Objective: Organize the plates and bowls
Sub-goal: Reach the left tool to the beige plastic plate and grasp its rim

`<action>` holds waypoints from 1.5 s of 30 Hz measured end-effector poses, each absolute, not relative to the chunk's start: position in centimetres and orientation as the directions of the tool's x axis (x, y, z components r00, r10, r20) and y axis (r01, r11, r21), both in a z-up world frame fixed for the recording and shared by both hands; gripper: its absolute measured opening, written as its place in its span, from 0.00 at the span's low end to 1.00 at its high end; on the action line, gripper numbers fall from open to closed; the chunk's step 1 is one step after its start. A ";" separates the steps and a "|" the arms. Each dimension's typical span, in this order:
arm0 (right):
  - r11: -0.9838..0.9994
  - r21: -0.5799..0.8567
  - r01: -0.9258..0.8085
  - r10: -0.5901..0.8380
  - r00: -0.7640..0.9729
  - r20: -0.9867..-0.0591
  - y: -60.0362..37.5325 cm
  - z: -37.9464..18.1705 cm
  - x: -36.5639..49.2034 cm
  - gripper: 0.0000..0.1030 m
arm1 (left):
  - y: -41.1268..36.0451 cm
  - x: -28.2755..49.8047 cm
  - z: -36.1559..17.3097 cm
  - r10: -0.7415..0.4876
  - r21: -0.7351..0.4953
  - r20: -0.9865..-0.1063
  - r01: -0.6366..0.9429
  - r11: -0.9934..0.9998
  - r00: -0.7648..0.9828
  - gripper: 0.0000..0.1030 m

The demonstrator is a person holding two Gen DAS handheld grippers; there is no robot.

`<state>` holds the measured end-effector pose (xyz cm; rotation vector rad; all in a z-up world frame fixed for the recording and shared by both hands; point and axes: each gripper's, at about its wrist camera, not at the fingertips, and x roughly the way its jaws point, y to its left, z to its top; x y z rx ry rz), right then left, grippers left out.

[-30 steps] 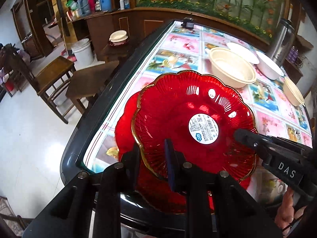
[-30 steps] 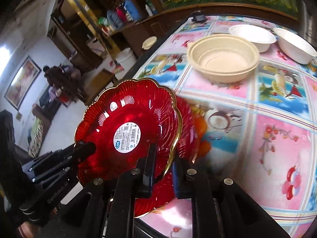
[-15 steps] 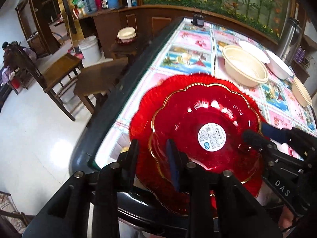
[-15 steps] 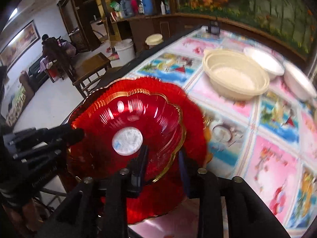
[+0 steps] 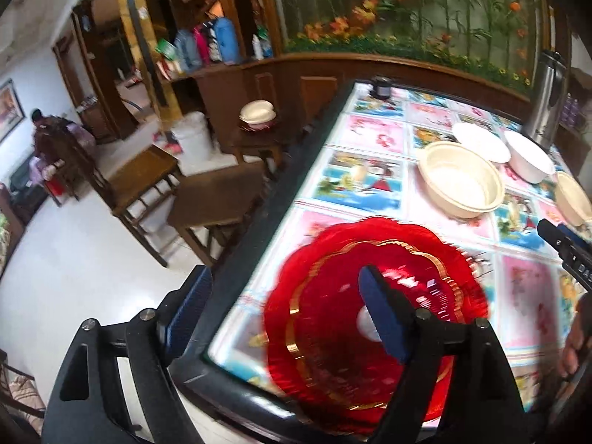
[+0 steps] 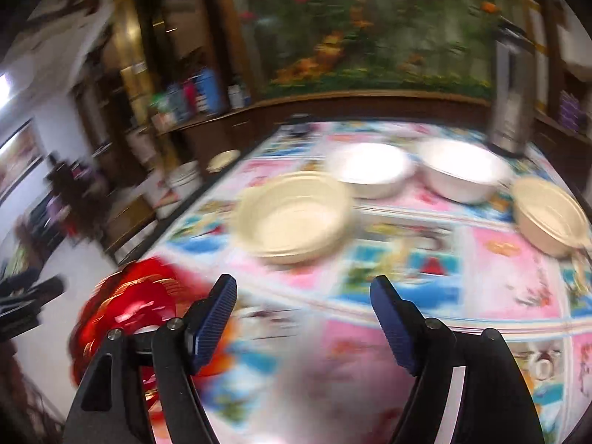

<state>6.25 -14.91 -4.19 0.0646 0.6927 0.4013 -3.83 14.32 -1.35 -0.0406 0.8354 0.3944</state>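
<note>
Two red scalloped plates with gold rims point(image 5: 333, 296) lie stacked at the table's near left corner; the right wrist view shows the red plates point(image 6: 125, 310) blurred at lower left. My left gripper point(image 5: 285, 314) hovers above the stack. Its jaws are opening and the pads press on nothing. My right gripper point(image 6: 303, 318) is over the bare tablecloth to the right of the plates, its jaws opening with nothing between them. Ahead of it stand a cream bowl point(image 6: 292, 218), two white bowls point(image 6: 370, 166) point(image 6: 462, 170) and another cream bowl point(image 6: 551, 214).
A steel thermos point(image 5: 547, 100) stands at the table's far right. The dark table edge point(image 5: 259, 222) runs along the left, with wooden chairs point(image 5: 140, 181) and a white bucket point(image 5: 192, 137) on the floor beyond. A person sits far left point(image 5: 44, 133).
Both grippers have let go of the upper red plate, which now rests on the lower one. Both jaws have spread wide. The right gripper swung right towards the bowls; the left one rose.
</note>
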 end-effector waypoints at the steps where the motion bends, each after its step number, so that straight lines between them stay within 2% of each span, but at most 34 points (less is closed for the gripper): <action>1: 0.928 0.206 -0.311 0.371 0.700 -0.610 -16.3 -4.5 7.0 0.74 | 14.0 -3.1 -1.3 0.304 0.105 -0.741 -0.345 0.933 0.598 0.80; 6: 0.933 0.298 -0.200 0.346 0.723 -0.599 -23.0 -6.2 10.5 0.74 | 11.8 0.9 -0.6 0.242 0.058 -0.777 -0.316 0.947 0.581 0.80; 10: 0.892 0.424 -0.156 0.404 0.696 -0.594 -26.1 -6.9 12.5 0.74 | 9.9 3.9 -0.5 0.228 0.057 -0.788 -0.302 0.952 0.571 0.80; 13: 0.897 0.416 -0.146 0.388 0.709 -0.589 -27.0 -6.7 12.8 0.74 | 8.5 6.4 -0.9 0.237 0.074 -0.803 -0.303 0.950 0.547 0.80; 17: 0.868 0.467 -0.166 0.445 0.675 -0.588 -26.9 -7.2 12.9 0.74 | 7.8 10.1 -1.8 0.253 0.086 -0.826 -0.332 0.939 0.503 0.80; 25: 0.859 0.480 -0.178 0.469 0.652 -0.596 -26.0 -7.5 13.0 0.74 | 9.2 14.8 -3.3 0.149 -0.050 -0.891 -0.418 0.907 0.430 0.80; 36: 0.839 0.512 -0.187 0.492 0.664 -0.563 -26.4 -7.0 12.7 0.74 | 7.7 19.1 -6.6 0.112 -0.062 -0.923 -0.428 0.902 0.369 0.80; 38: 0.836 0.515 -0.186 0.493 0.666 -0.560 -26.5 -6.9 12.8 0.74 | 6.9 19.1 -7.1 0.102 -0.061 -0.926 -0.410 0.910 0.363 0.73; 40: 0.837 0.515 -0.185 0.491 0.669 -0.558 -26.6 -6.9 12.7 0.74 | 5.8 19.1 -7.4 0.085 -0.058 -0.929 -0.369 0.928 0.360 0.42; 41: 0.836 0.516 -0.185 0.492 0.669 -0.557 -26.7 -6.9 12.8 0.74 | 5.1 19.0 -7.6 0.082 -0.046 -0.934 -0.344 0.938 0.348 0.39; 43: 0.832 0.523 -0.186 0.496 0.671 -0.551 -26.8 -6.9 12.8 0.74 | 4.1 18.4 -7.7 0.078 -0.037 -0.935 -0.312 0.949 0.346 0.26; 45: 0.826 0.532 -0.187 0.502 0.672 -0.544 -27.0 -6.9 12.8 0.74 | 2.8 17.3 -7.8 0.044 -0.053 -0.937 -0.266 0.963 0.345 0.23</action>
